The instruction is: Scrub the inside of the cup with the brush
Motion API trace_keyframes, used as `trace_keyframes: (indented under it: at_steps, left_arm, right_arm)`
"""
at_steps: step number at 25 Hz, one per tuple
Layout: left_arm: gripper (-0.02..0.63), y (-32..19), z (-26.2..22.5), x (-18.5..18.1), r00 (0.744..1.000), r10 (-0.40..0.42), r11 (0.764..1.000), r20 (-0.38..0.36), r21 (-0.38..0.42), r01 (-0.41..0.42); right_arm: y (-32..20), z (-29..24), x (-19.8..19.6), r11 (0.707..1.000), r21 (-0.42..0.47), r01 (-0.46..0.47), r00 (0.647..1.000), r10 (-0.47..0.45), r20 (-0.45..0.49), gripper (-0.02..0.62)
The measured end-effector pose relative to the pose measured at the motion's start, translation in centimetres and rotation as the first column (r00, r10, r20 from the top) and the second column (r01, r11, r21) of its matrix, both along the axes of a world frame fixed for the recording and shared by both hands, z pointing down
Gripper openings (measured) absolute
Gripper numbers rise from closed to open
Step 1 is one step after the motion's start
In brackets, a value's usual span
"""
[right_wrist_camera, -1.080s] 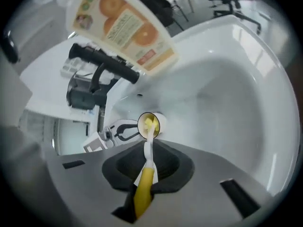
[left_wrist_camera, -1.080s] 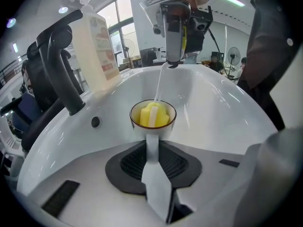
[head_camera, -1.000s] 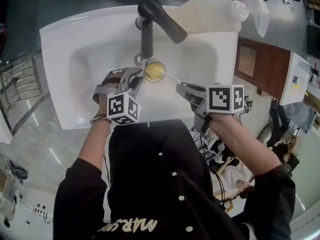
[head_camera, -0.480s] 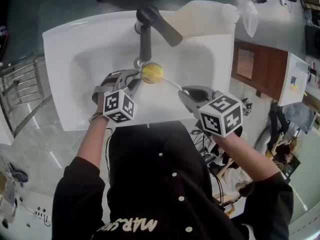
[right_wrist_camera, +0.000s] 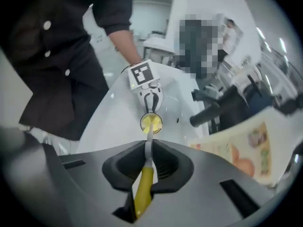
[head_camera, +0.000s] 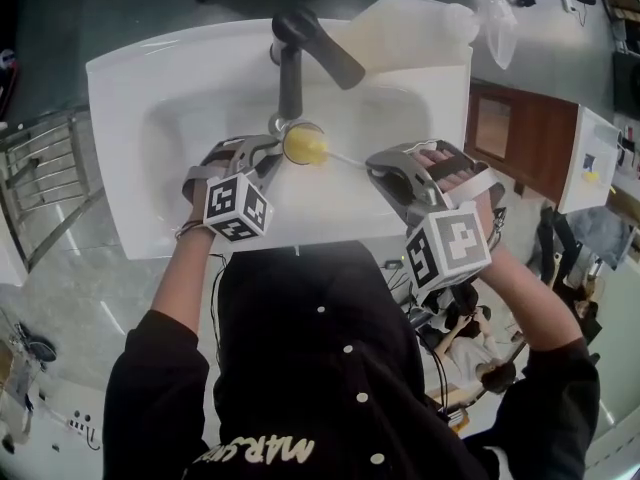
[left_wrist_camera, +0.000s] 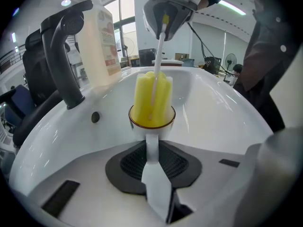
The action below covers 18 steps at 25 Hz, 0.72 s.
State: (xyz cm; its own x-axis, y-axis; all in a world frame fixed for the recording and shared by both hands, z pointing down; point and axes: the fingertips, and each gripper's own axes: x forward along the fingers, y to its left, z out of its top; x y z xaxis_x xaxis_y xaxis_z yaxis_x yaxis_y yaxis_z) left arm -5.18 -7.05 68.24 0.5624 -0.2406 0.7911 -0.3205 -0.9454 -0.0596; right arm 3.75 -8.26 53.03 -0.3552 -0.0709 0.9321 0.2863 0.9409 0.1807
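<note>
My left claw pinches the flat white handle of the small round cup, low in the glossy white sink beside the dark faucet. My right claw clamps the brush by its thin stem, its ribbed yellow foam head inside the cup.

Brush in cup, over sink, before faucet
</note>
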Motion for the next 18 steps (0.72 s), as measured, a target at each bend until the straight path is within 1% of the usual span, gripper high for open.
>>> trace_keyframes:
  at_steps: [1,2,3,4,5,6,8,9,10,11,12,13,14,15,16,18]
  left_arm:
    - [0.089,0.0,0.0,0.0,1.0,0.002,1.0,0.002,0.002,-0.002]
    - [0.089,-0.1,-0.1,0.0,1.0,0.004,1.0,0.005,0.004,-0.004]
    - [0.089,-0.1,-0.1,0.1,1.0,0.006,1.0,0.007,0.005,-0.006]
    - [0.089,-0.2,-0.2,0.1,1.0,0.007,1.0,0.009,0.005,-0.007]
    - [0.089,-0.2,-0.2,0.1,1.0,0.007,1.0,0.01,0.005,-0.007]
    - [0.091,-0.3,-0.2,0.2,1.0,0.006,1.0,0.011,0.002,-0.006]
    - [0.089,-0.3,-0.3,0.2,1.0,0.001,1.0,0.011,-0.004,-0.001]
    - [0.091,-0.3,-0.3,0.2,1.0,0.0,1.0,0.011,-0.005,0.001]
    - [0.091,-0.3,-0.3,0.3,1.0,0.001,1.0,0.012,-0.003,-0.001]
    - [0.091,-0.3,-0.3,0.3,1.0,0.004,1.0,0.014,0.0,-0.004]
    - [0.089,-0.2,-0.3,0.4,1.0,0.006,1.0,0.016,0.003,-0.006]
    - [0.089,-0.2,-0.3,0.4,1.0,0.005,1.0,0.018,0.004,-0.005]
    - [0.091,-0.2,-0.3,0.5,1.0,0.002,1.0,0.019,0.003,-0.002]
    - [0.091,-0.2,-0.3,0.4,1.0,-0.003,1.0,0.019,0.002,0.003]
    - [0.091,-0.2,-0.2,0.4,1.0,-0.009,1.0,0.018,0.001,0.009]
    - [0.091,-0.2,-0.2,0.3,1.0,-0.017,1.0,0.019,0.002,0.017]
  right_arm:
    - [-0.3,-0.1,-0.3,0.992,0.058,0.114,0.993,-0.113,-0.034,0.048]
    - [-0.5,-0.2,-0.7,0.967,0.115,0.226,0.973,-0.219,-0.07,0.048]
    - [-0.7,-0.2,-1.2,0.93,0.165,0.328,0.944,-0.313,-0.107,0.048]
    - [-0.8,-0.1,-1.6,0.887,0.204,0.415,0.909,-0.391,-0.145,0.048]
    - [-0.8,0.2,-1.9,0.844,0.227,0.485,0.873,-0.452,-0.184,0.048]
    - [-0.7,0.6,-2.1,0.806,0.24,0.541,0.839,-0.497,-0.221,0.048]
    - [-0.4,1.6,-2.4,0.743,0.25,0.621,0.781,-0.557,-0.283,0.048]
    - [-0.2,2.2,-2.6,0.719,0.25,0.648,0.758,-0.576,-0.307,0.048]
    - [0.0,2.8,-2.7,0.704,0.246,0.666,0.741,-0.587,-0.326,0.048]
    - [0.2,3.4,-2.9,0.697,0.239,0.676,0.731,-0.593,-0.339,0.048]
    - [0.3,3.9,-3.0,0.697,0.231,0.679,0.727,-0.593,-0.347,0.048]
    - [0.4,4.3,-3.1,0.703,0.225,0.674,0.73,-0.588,-0.348,0.048]
    - [0.4,4.5,-3.2,0.721,0.222,0.657,0.745,-0.574,-0.341,0.048]
    - [0.3,4.6,-3.4,0.752,0.219,0.621,0.774,-0.546,-0.321,0.048]
    - [0.1,4.6,-3.6,0.8,0.209,0.563,0.817,-0.501,-0.286,0.048]
    - [-0.1,4.6,-3.6,0.912,0.145,0.385,0.914,-0.353,-0.202,0.048]
